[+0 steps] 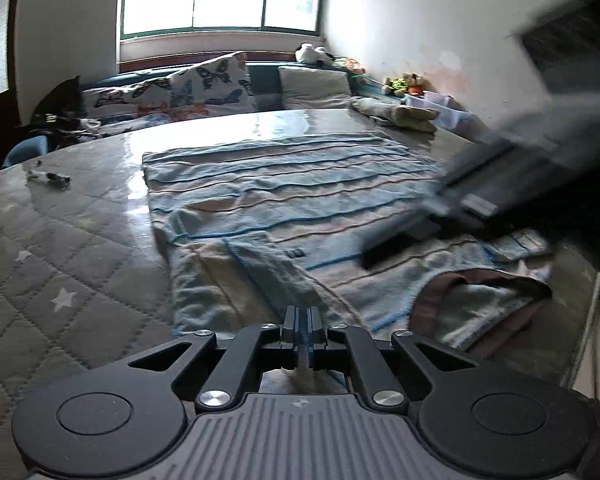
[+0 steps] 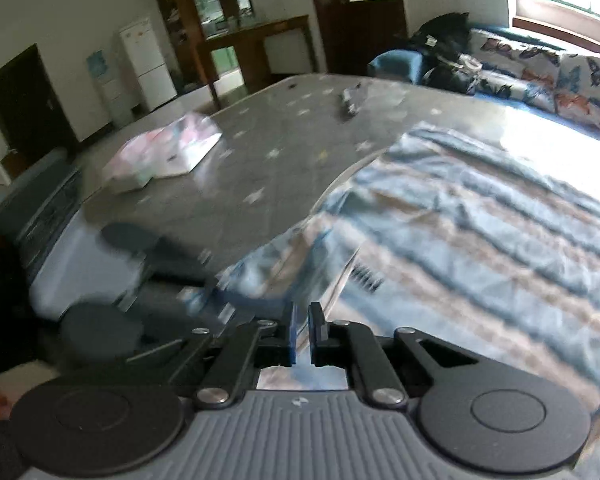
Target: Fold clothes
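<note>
A blue and beige striped garment (image 1: 284,184) lies spread on a grey quilted table (image 1: 60,240); its brown-lined collar (image 1: 480,300) is at the near right. My left gripper (image 1: 302,320) is shut on a raised fold of this garment at its near edge. My right gripper (image 2: 302,320) hovers over the garment (image 2: 480,232), its jaws a narrow gap apart with nothing seen between them. It also shows blurred in the left wrist view (image 1: 384,252), just above the cloth near the collar. The left gripper shows blurred in the right wrist view (image 2: 140,272).
A small dark object (image 1: 50,178) lies on the table at far left. A pink and white folded item (image 2: 168,148) lies further along the table. Butterfly-print cushions (image 1: 204,84) and a sofa stand behind. The table's edge runs at the right.
</note>
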`<state>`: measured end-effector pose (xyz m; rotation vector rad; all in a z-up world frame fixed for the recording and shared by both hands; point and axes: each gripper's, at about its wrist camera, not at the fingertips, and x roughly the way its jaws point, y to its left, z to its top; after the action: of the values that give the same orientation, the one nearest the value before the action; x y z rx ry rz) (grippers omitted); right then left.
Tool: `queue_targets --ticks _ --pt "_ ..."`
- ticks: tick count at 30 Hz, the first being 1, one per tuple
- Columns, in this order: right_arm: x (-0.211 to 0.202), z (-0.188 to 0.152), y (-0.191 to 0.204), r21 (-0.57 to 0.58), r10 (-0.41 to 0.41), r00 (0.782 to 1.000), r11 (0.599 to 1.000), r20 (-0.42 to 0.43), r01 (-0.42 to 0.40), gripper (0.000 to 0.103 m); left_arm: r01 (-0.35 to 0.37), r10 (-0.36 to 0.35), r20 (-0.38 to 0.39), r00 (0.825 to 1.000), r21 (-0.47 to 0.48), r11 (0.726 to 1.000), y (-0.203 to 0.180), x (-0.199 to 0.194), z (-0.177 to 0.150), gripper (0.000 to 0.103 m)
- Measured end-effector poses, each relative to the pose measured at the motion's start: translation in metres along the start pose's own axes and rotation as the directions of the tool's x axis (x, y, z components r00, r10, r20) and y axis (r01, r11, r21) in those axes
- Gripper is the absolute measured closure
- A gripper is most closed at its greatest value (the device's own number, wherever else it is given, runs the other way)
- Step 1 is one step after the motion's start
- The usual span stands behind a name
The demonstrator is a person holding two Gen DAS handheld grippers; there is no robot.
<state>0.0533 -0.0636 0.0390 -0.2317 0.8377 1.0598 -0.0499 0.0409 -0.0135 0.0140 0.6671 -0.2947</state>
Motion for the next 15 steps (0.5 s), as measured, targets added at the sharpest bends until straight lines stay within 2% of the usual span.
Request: queue_targets --ticks 6,11,15 --pt "0.047 0.029 -0.011 -0.009 -0.015 1.000 1.000 0.011 0.015 0.096 0.021 -0.021 -0.010 1.000 0.016 1.000 -0.009 -0.004 -0.005 0.098" --pt "0.085 0.032 -0.011 -0.036 -0.032 0.998 0.999 -0.048 0.030 0.096 0.029 -0.029 -0.017 0.999 0.012 1.000 -0.010 -0.009 -0.007 0.098" --pt "0.077 0.029 -0.011 -0.045 -0.026 0.999 0.999 -0.047 0.024 0.095 0.011 -0.011 0.006 1.000 0.006 1.000 -0.004 -0.017 -0.003 0.098"
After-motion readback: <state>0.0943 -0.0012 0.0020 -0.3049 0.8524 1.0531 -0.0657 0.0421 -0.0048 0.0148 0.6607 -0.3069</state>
